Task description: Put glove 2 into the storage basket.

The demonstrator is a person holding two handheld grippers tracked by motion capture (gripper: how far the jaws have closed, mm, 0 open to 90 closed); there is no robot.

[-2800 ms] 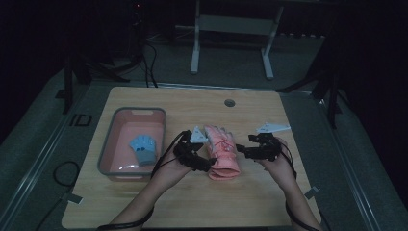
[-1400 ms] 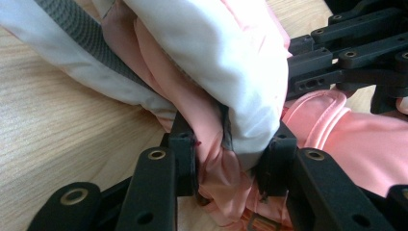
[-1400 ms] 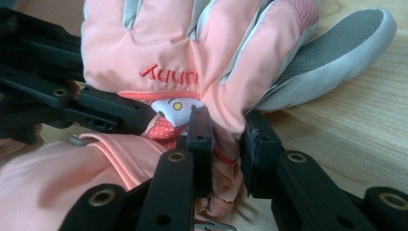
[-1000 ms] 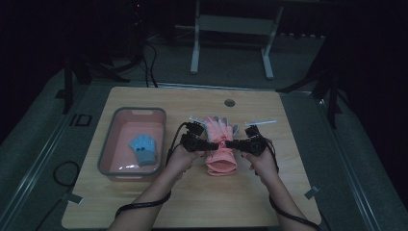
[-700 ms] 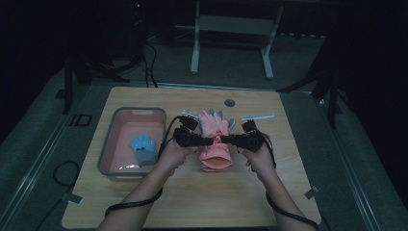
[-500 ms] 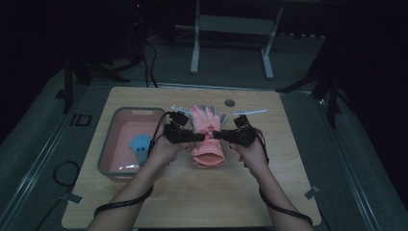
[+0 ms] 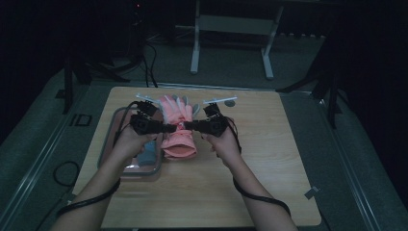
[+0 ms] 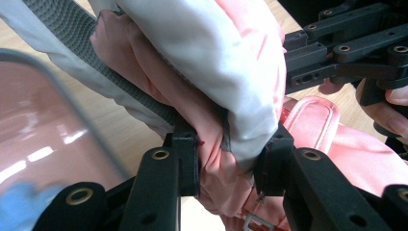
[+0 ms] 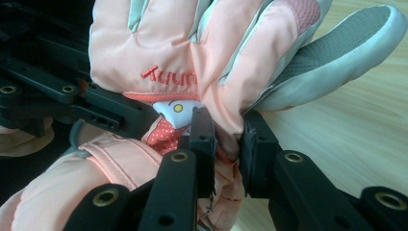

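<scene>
A pink and grey padded glove [image 7: 177, 126] hangs between the two grippers, lifted off the wooden table [image 7: 269, 159]. My left gripper [image 7: 169, 128] is shut on its left side; in the left gripper view the jaws pinch pink and white fabric [image 8: 226, 144]. From the right, my right gripper [image 7: 188, 126] is shut on the glove [image 9: 211, 62] near the wrist, with the fingers pointing away. A blue glove [image 7: 150, 153] lies in the pink tray [image 7: 126, 168], partly hidden by the left hand.
The pink tray sits at the table's left, under the left hand. A small round disc [image 7: 230, 102] lies near the far edge. Bare table spreads to the right and front. A metal stand [image 7: 231, 29] is on the floor beyond.
Both grippers have carried the pink glove up and leftward, from the table's middle to beside the tray's right edge. The glove now hangs off the table.
</scene>
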